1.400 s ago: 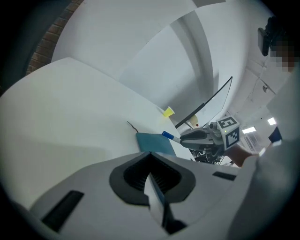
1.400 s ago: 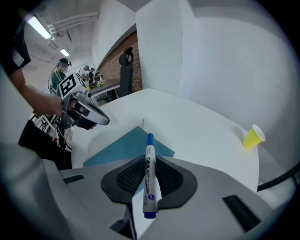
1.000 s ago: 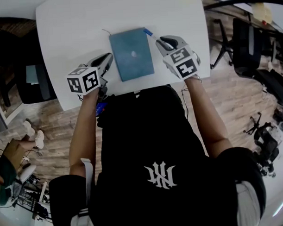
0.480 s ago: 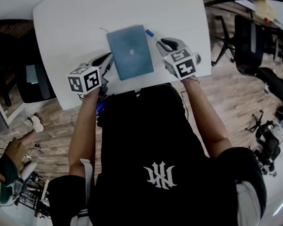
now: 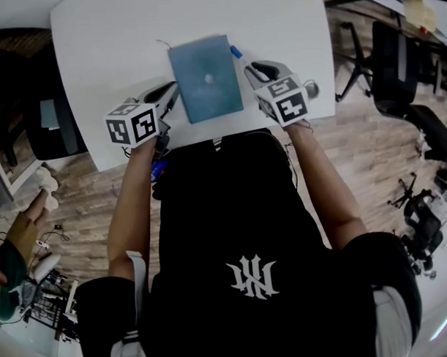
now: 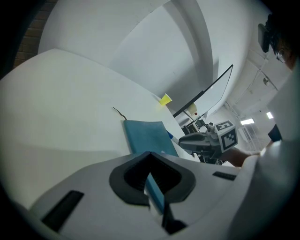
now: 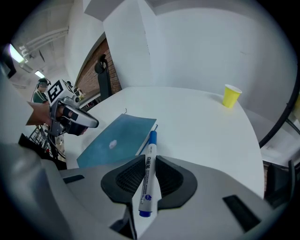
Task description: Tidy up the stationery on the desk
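A blue notebook (image 5: 205, 78) lies flat on the white desk (image 5: 109, 61), near its front edge. My left gripper (image 5: 171, 93) rests at the notebook's left edge with its jaws shut. In the left gripper view (image 6: 150, 157) a thin blue sliver shows in the seam between the pads, and I cannot tell whether it is the notebook's cover. My right gripper (image 5: 253, 68) sits just right of the notebook, shut on a white marker (image 7: 148, 176). The marker's blue cap (image 5: 236, 52) points forward beside the notebook's right edge (image 7: 140, 140).
A yellow paper cup (image 7: 230, 96) stands at the far side of the desk. A thin dark wire (image 5: 162, 45) lies by the notebook's far left corner. Black office chairs (image 5: 386, 62) stand to the right of the desk and another (image 5: 50, 129) to the left. Another person's hand (image 5: 27, 226) shows at lower left.
The right gripper has dipped slightly and rolled a little with the marker still in it. The left gripper has stayed put. The hand at lower left has risen.
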A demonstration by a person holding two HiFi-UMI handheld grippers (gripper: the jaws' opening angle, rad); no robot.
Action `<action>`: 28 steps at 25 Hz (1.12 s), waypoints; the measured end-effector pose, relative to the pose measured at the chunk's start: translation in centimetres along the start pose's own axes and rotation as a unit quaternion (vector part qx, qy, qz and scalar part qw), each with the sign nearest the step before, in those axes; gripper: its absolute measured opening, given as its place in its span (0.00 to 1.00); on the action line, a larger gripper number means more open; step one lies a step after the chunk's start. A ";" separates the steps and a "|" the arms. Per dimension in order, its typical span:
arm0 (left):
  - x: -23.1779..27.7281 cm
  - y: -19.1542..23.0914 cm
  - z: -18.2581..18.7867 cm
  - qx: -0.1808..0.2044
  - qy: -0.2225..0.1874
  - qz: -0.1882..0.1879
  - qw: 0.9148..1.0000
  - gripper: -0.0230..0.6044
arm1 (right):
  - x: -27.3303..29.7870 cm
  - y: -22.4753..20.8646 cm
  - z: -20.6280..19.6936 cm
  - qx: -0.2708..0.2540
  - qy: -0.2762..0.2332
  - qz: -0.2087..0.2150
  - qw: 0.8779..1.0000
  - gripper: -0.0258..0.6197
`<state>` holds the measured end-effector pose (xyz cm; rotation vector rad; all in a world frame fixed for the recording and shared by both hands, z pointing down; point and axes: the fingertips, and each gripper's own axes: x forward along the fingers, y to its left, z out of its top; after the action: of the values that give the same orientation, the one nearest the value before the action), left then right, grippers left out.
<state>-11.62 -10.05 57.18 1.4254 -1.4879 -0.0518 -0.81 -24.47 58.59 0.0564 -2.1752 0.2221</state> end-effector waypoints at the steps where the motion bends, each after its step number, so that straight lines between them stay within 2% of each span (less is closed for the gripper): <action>1: 0.0 0.0 -0.1 0.001 0.000 0.000 1.000 0.04 | 0.1 0.1 -0.1 0.001 0.001 0.002 1.000 0.18; 14: -0.1 0.2 -0.6 -0.006 0.005 0.000 1.000 0.04 | 0.6 1.2 -1.2 0.019 0.015 0.019 1.000 0.18; 28: -0.3 0.4 -1.2 -0.020 0.005 -0.002 1.000 0.04 | 1.1 2.8 -2.0 0.065 0.025 0.063 0.996 0.18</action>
<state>-11.22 -9.01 57.84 1.3937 -1.4683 -0.0762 -0.18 -21.30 60.20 -0.0125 -2.1135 0.4337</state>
